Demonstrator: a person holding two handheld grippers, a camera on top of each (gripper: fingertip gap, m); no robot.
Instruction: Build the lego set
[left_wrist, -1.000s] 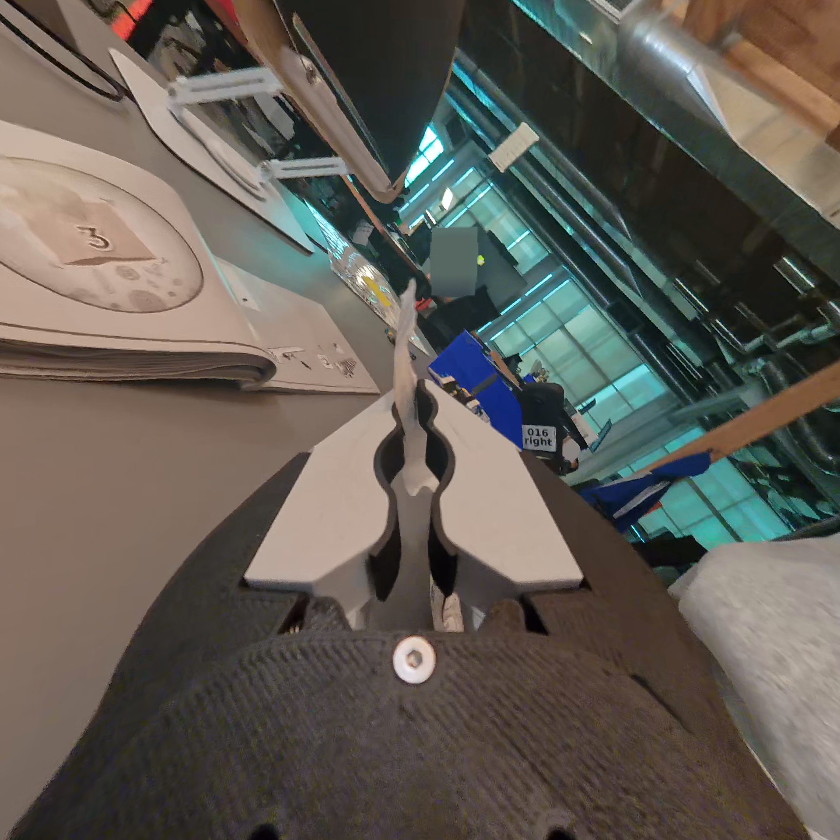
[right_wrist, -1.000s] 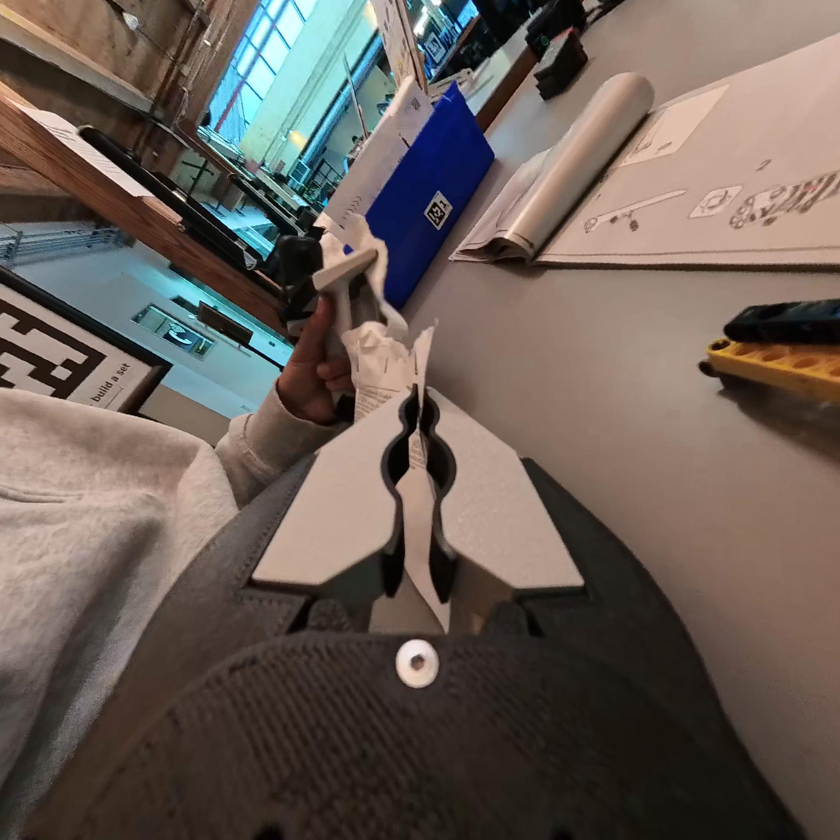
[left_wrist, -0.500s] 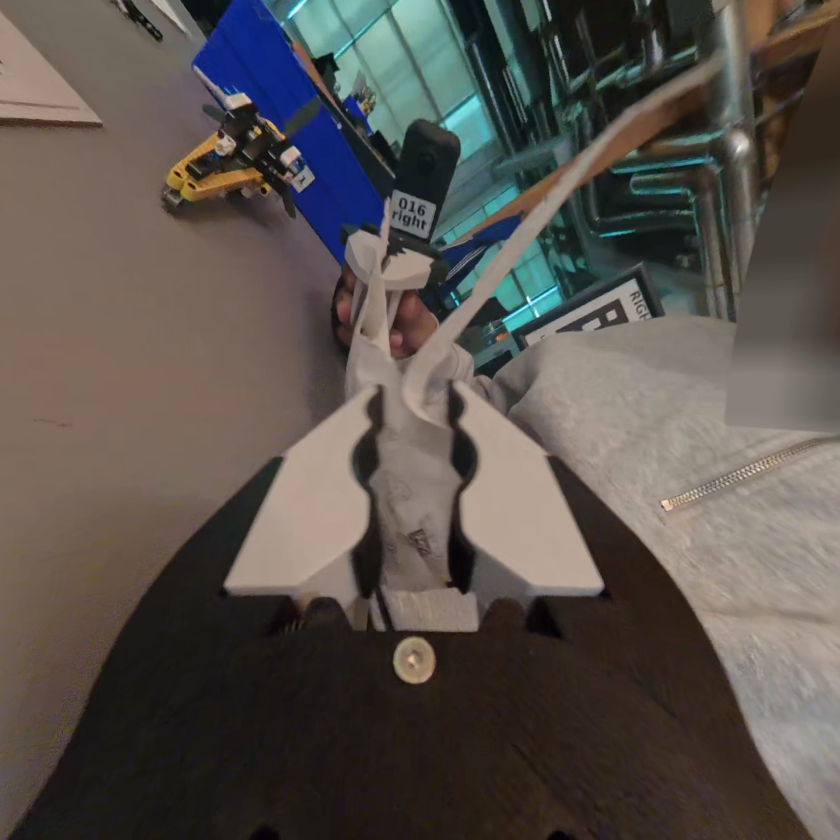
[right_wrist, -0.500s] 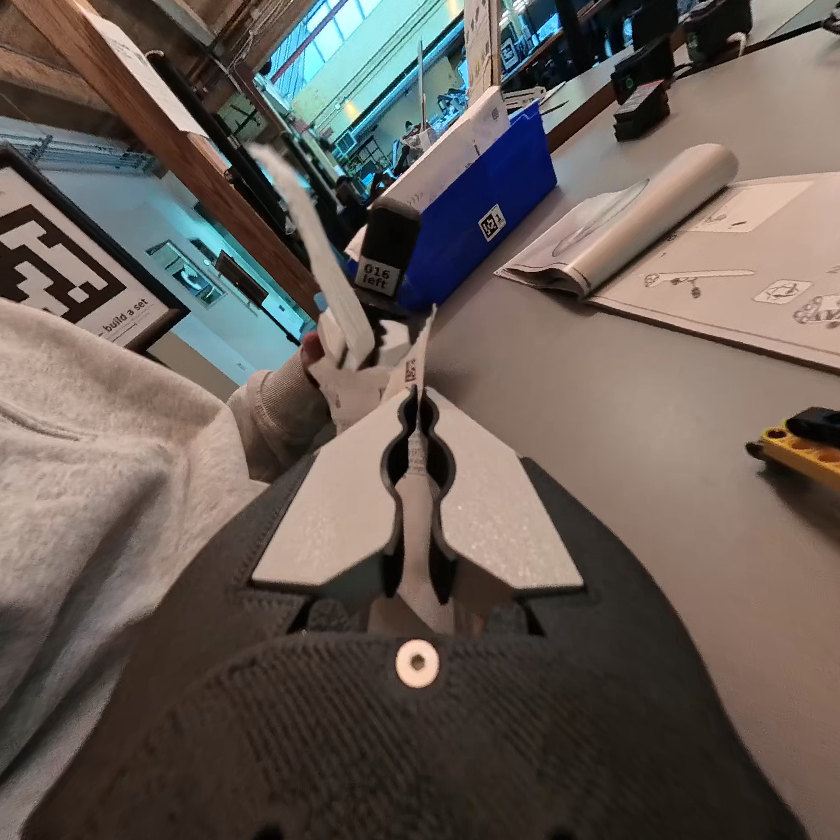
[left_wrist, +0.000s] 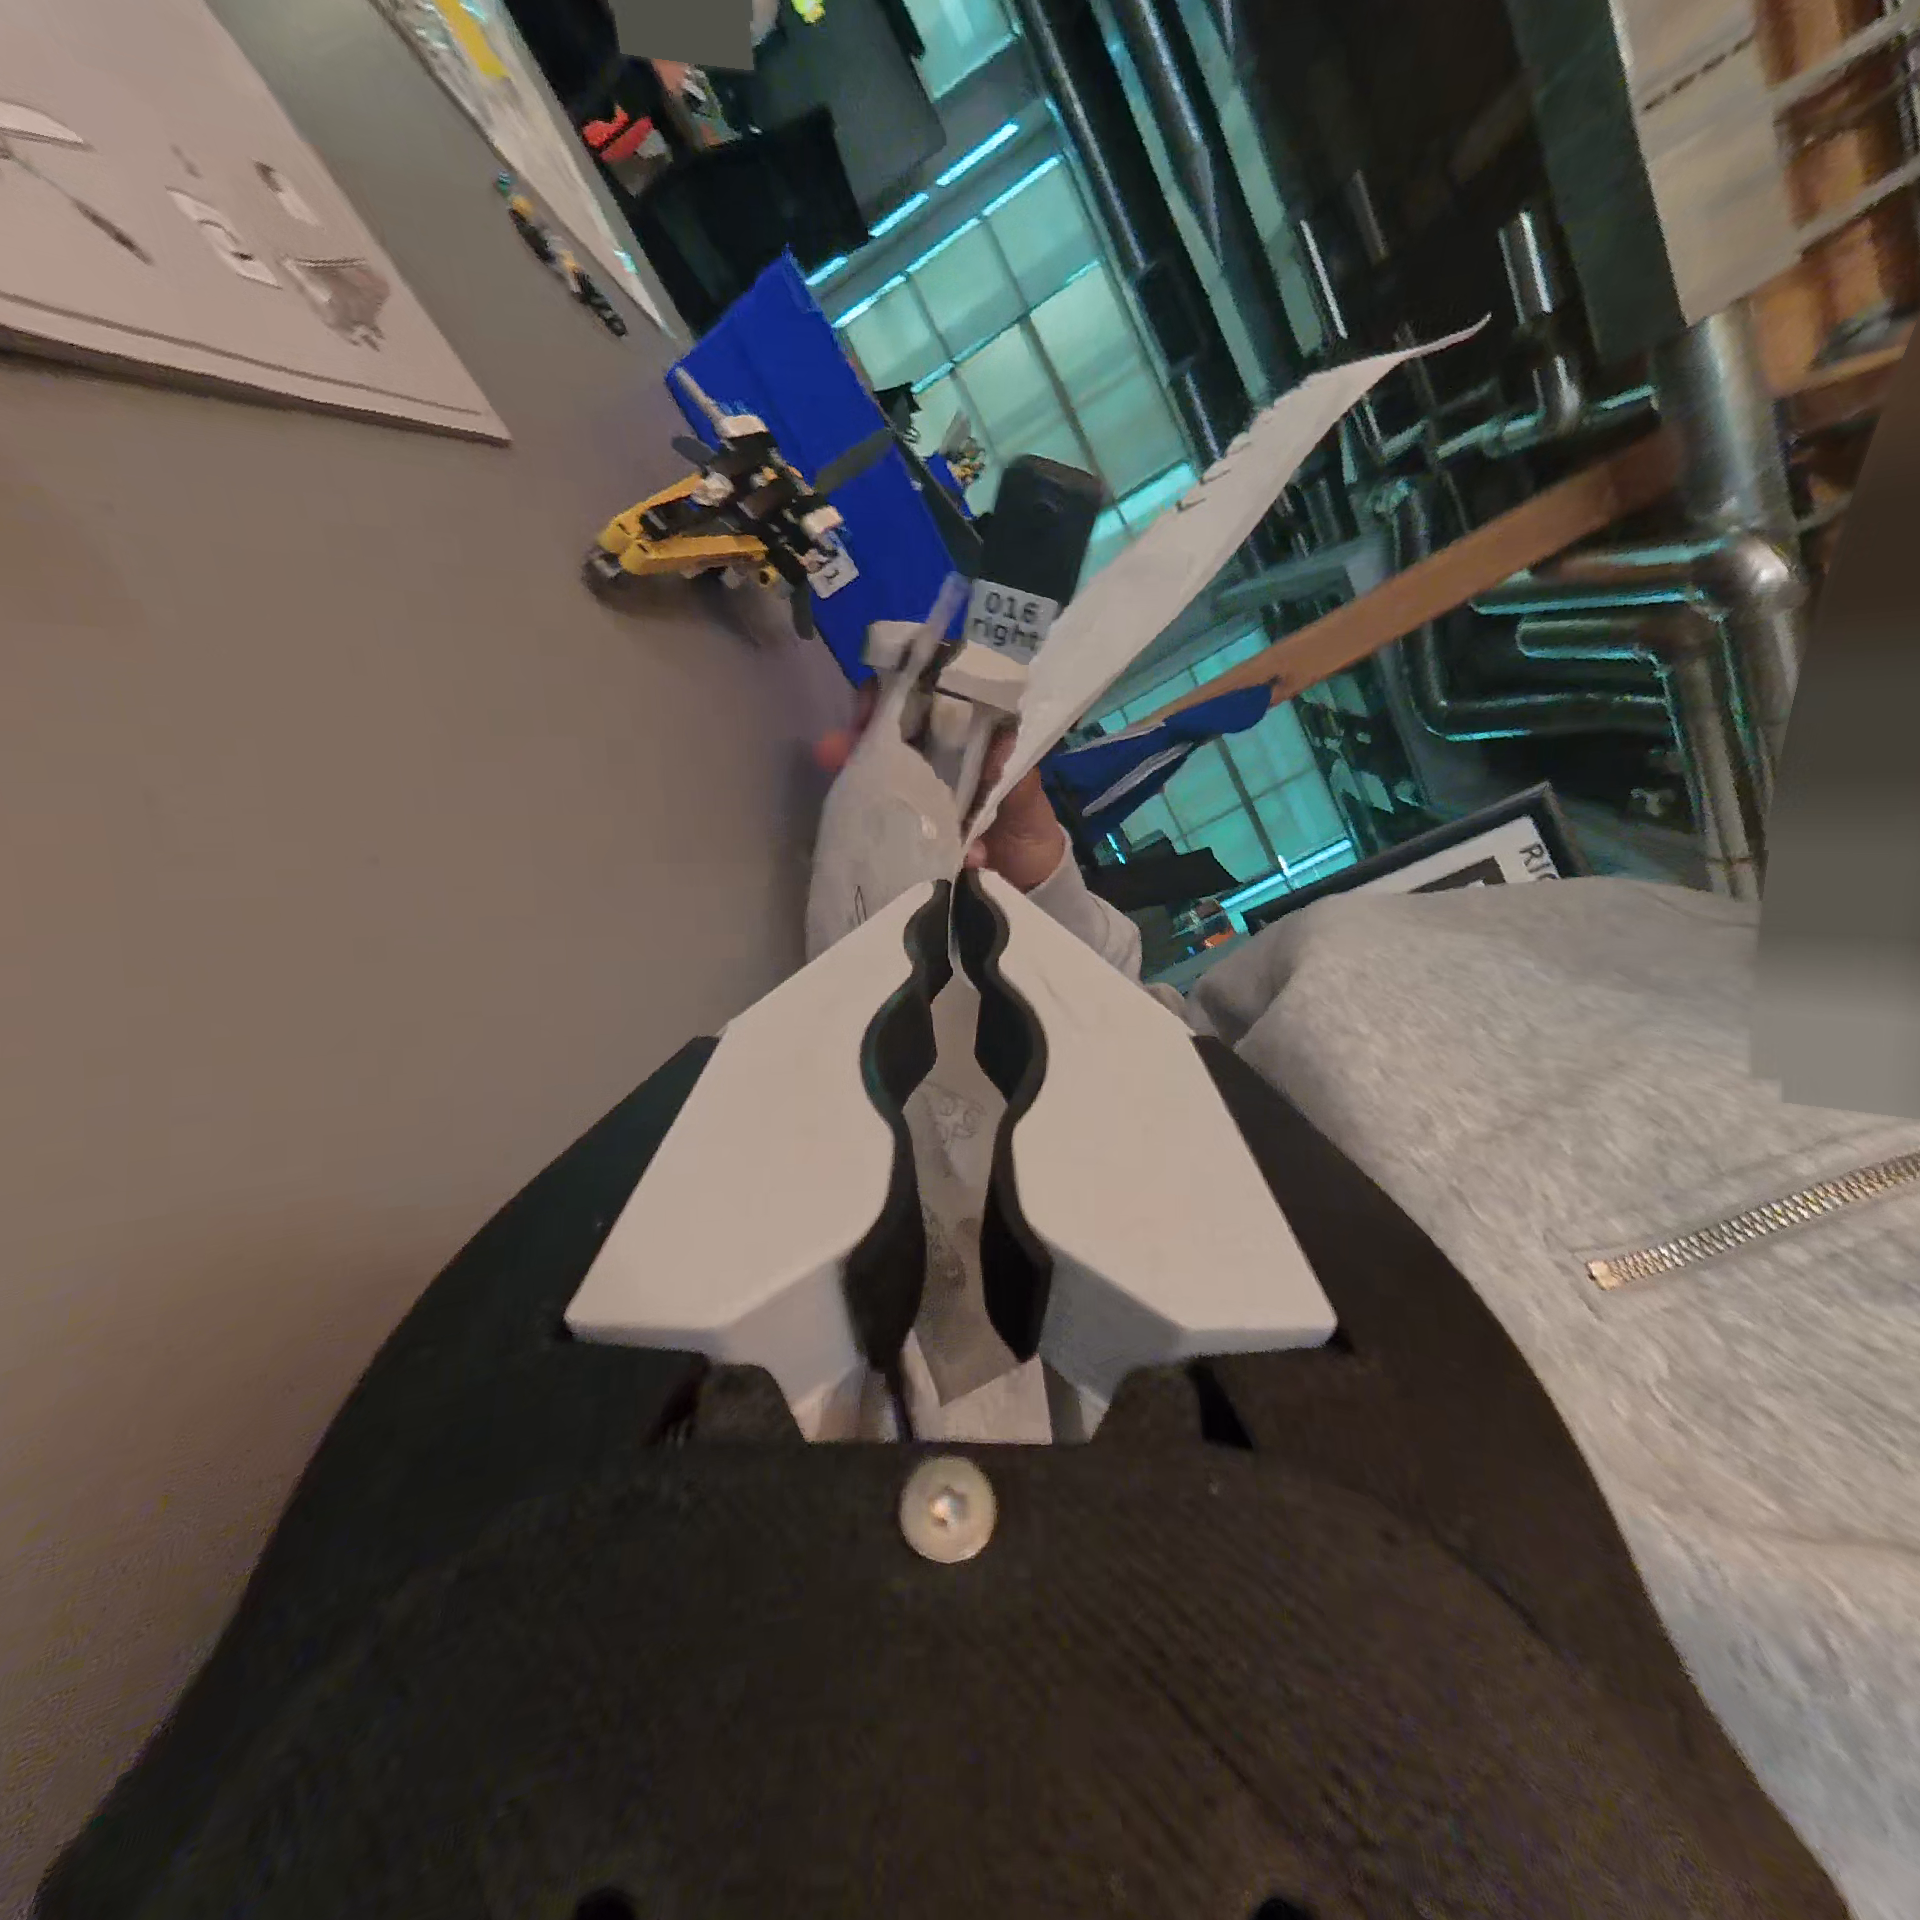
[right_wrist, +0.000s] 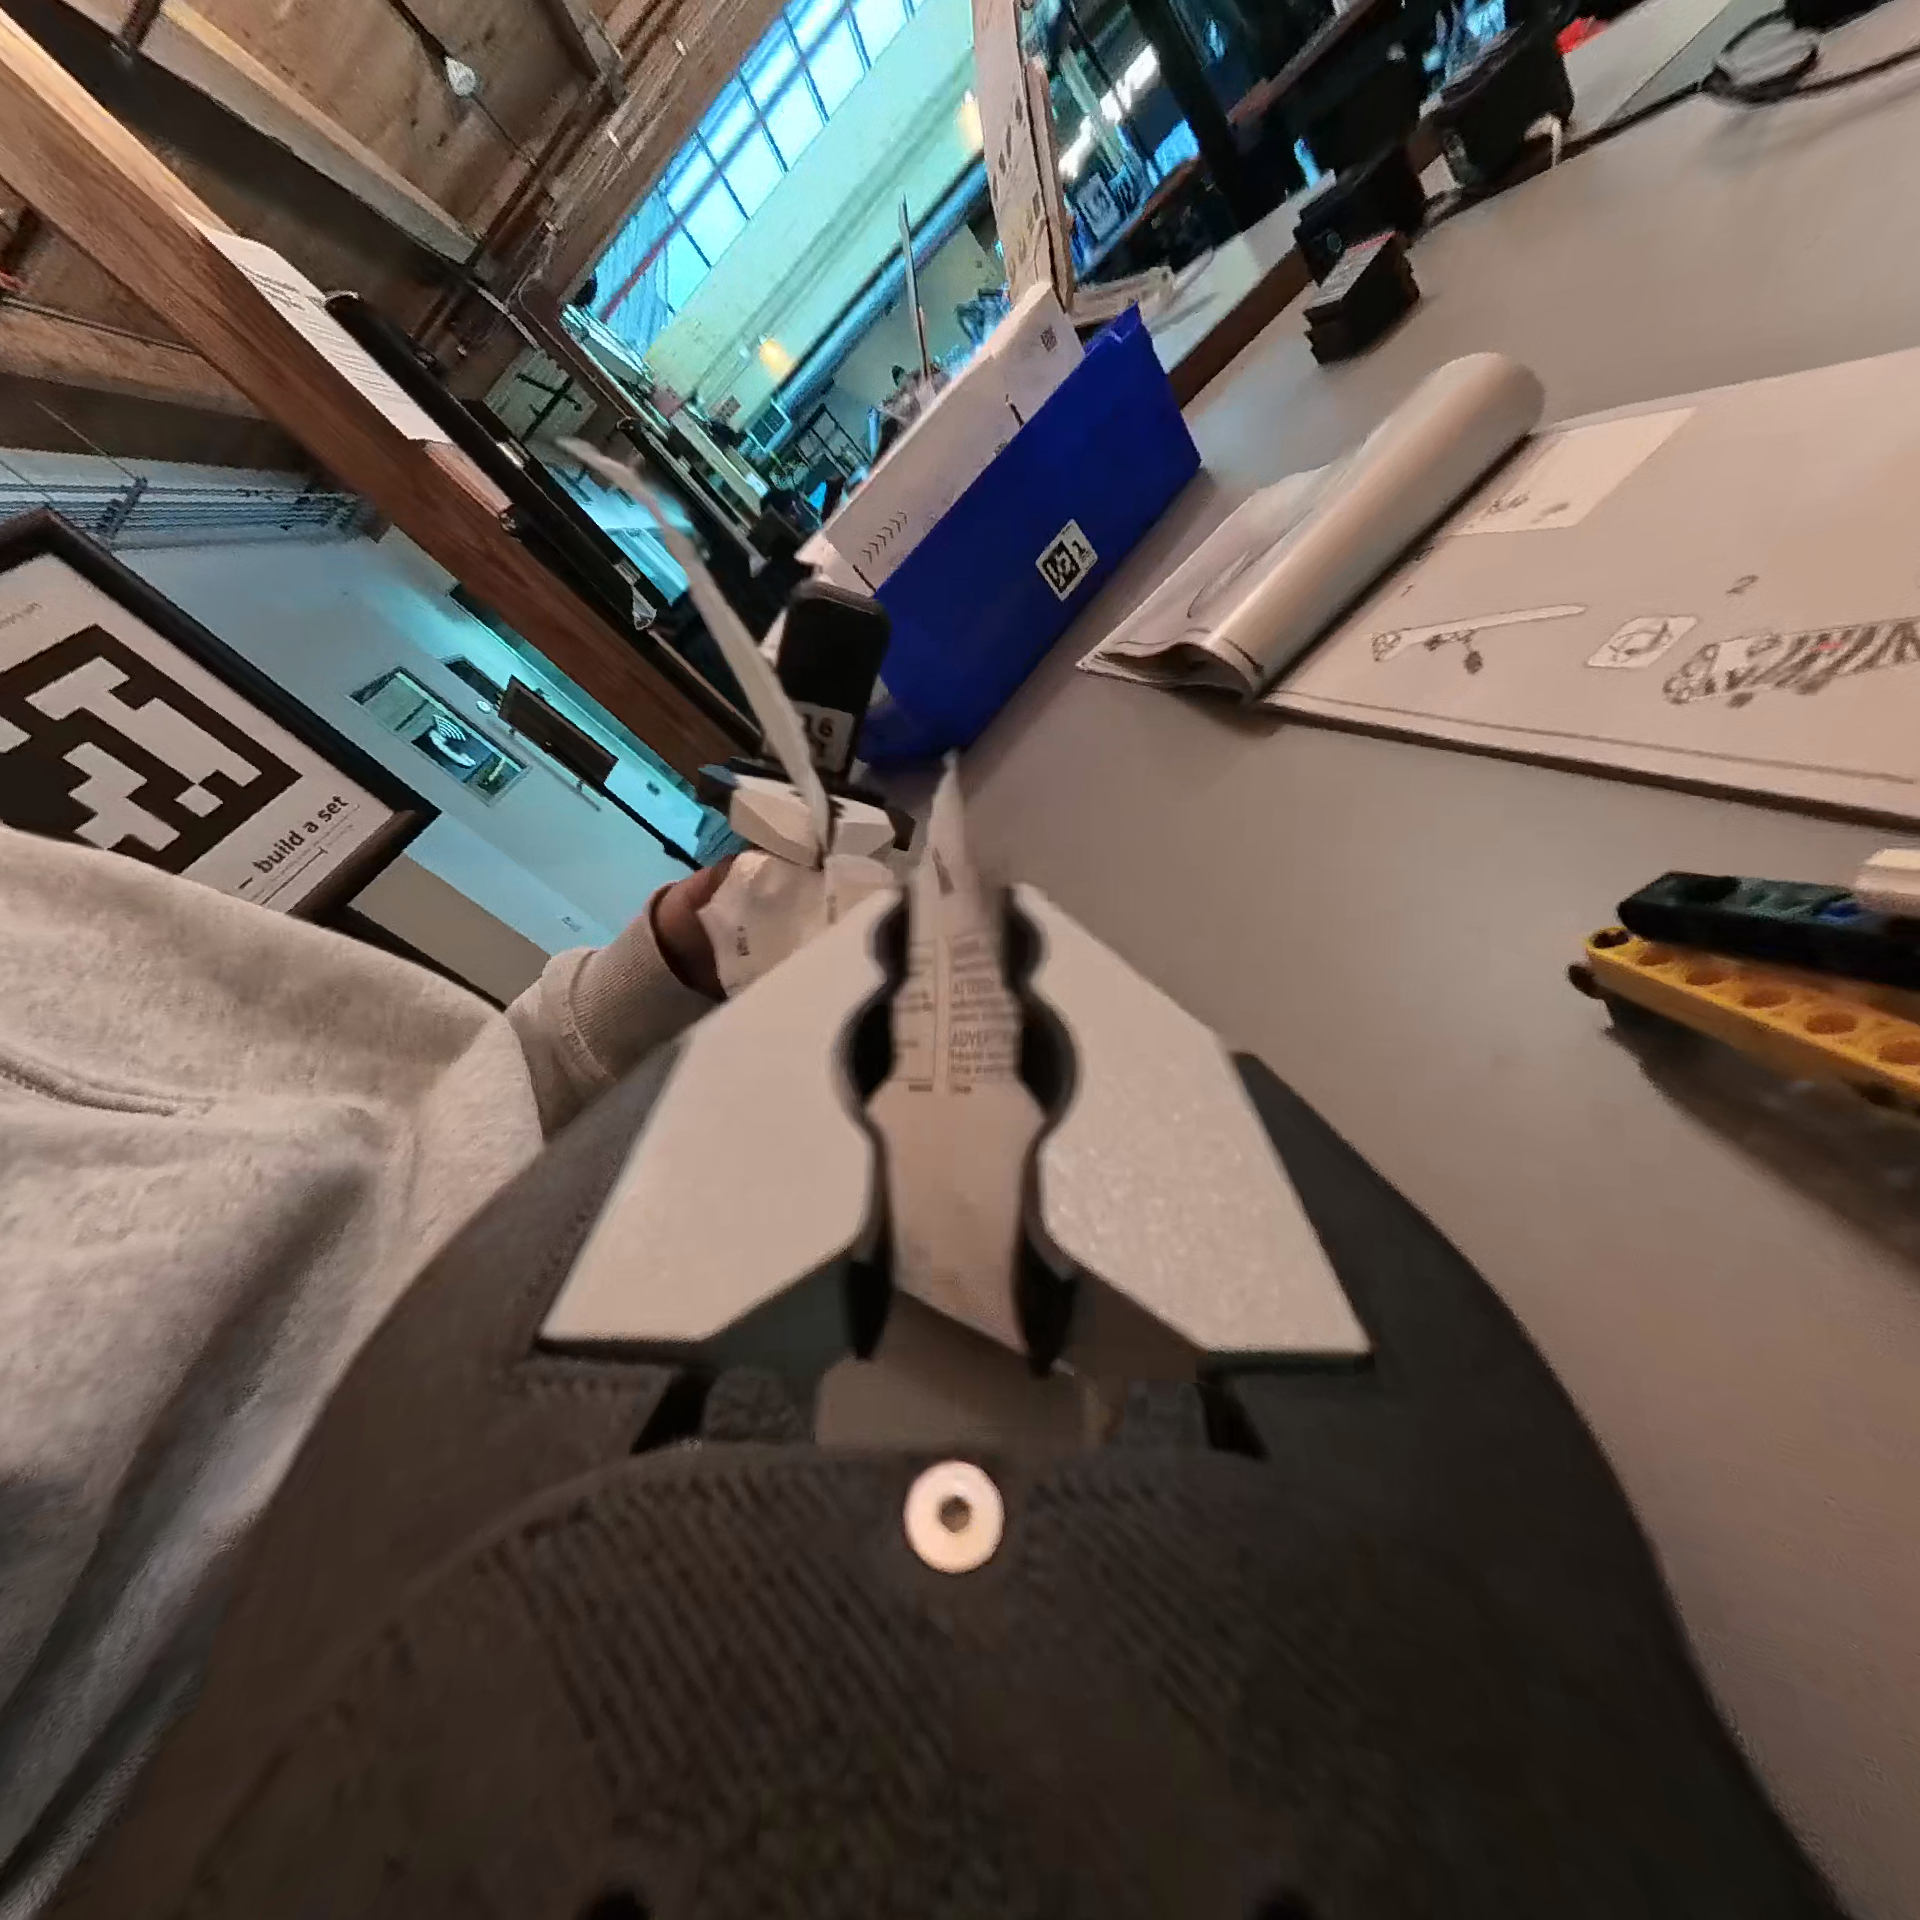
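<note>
Both grippers grip one white paper parts bag between them, above the grey table's (left_wrist: 312, 883) near edge. My left gripper (left_wrist: 954, 896) is shut on a torn flap of it, and a long paper strip (left_wrist: 1195, 582) sticks up to the right. The bag's bulk (left_wrist: 883, 831) hangs toward my right gripper (left_wrist: 940, 670), seen beyond. In the right wrist view my right gripper (right_wrist: 951, 904) is shut on a printed part of the bag (right_wrist: 956, 1039), with the paper filling a narrow gap. The left gripper (right_wrist: 810, 821) shows behind it. The partly built yellow and black lego model (left_wrist: 717, 520) lies on the table.
A blue bin (right_wrist: 1039, 561) stands at the table's back, also in the left wrist view (left_wrist: 821, 468). An open instruction booklet (right_wrist: 1558, 623) lies flat. The model's yellow beam (right_wrist: 1766, 1008) lies at right. The person's grey sweater (right_wrist: 208, 1091) fills the near side. Some 10 centimetres of space lies between my two pairs of fingers.
The left gripper swung from facing the booklet to facing the right gripper, then drew back, and the torn strip grew longer. The right jaws stand a little wider around the paper.
</note>
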